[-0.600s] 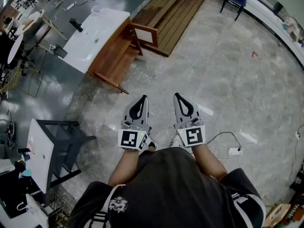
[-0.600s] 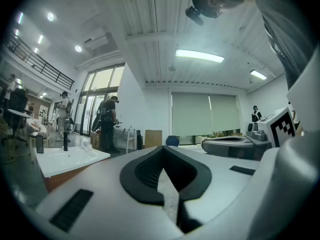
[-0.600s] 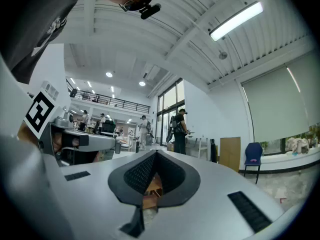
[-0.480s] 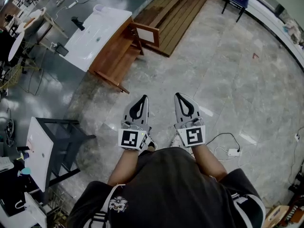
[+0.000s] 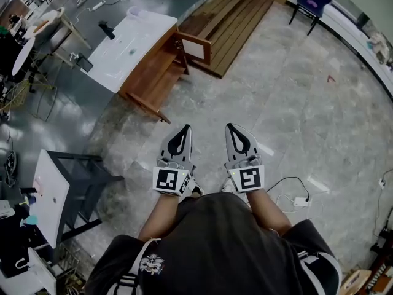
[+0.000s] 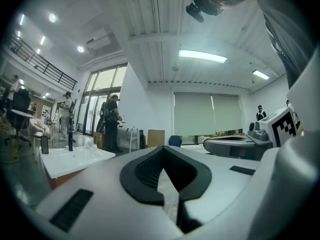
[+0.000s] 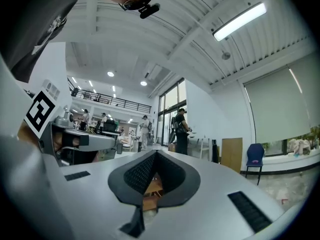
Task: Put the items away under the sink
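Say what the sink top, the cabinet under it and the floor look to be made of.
Sink top: glossy white, likely ceramic or moulded stone, judging by its smooth sheen.
Cabinet: warm brown and matt, so probably wood or wood veneer.
Floor: polished grey tiles that look like marble, with veining, reflections and joint lines.

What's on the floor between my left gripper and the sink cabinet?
Nothing. In the head view, only bare marbled floor lies between the left gripper and the wooden sink cabinet.
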